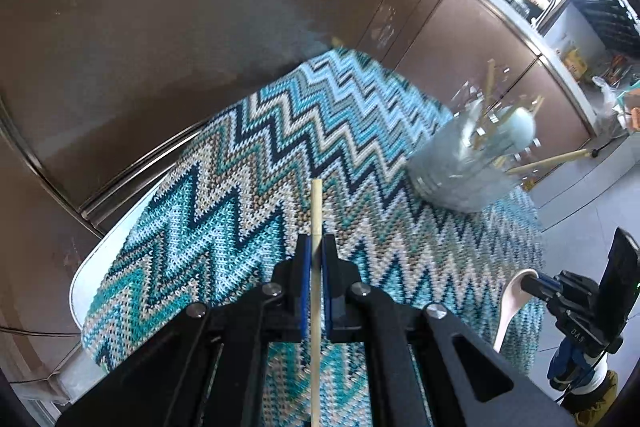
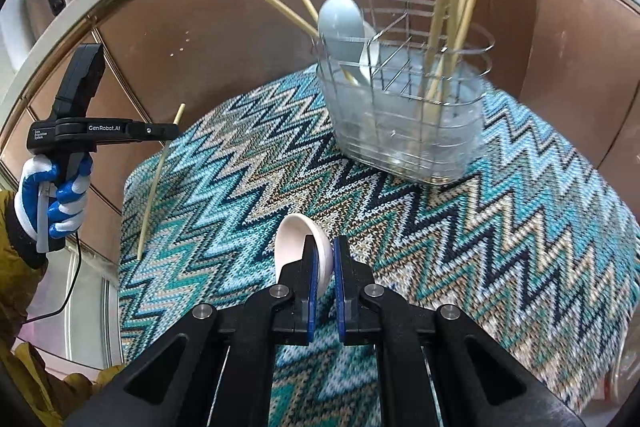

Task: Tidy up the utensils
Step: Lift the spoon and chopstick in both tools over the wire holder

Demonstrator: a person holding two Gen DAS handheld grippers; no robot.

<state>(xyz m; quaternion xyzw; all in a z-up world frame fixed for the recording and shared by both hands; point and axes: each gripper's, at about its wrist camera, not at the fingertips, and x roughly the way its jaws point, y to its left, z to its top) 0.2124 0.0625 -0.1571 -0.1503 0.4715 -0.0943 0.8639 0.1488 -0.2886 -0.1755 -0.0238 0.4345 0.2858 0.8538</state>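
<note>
**Both grippers loaded over the zigzag cloth**

Brown cabinet fronts curve behind a round bench covered by a blue, teal and beige zigzag cloth. At the far edge of the bench stands a wire caddy with a clear liner; it holds several chopsticks in its right part and a pale blue spoon with more sticks in its left part.

The left gripper has its jaws nearly closed on a single chopstick, which runs lengthwise between the blue pads and pokes out ahead over the cloth. In the right view it hangs above the bench's left edge, gripped by a blue-and-white gloved hand.

The right gripper has its jaws narrowly apart, pinching a white spoon by the bowl rim, above the middle of the cloth and well short of the caddy.
</note>
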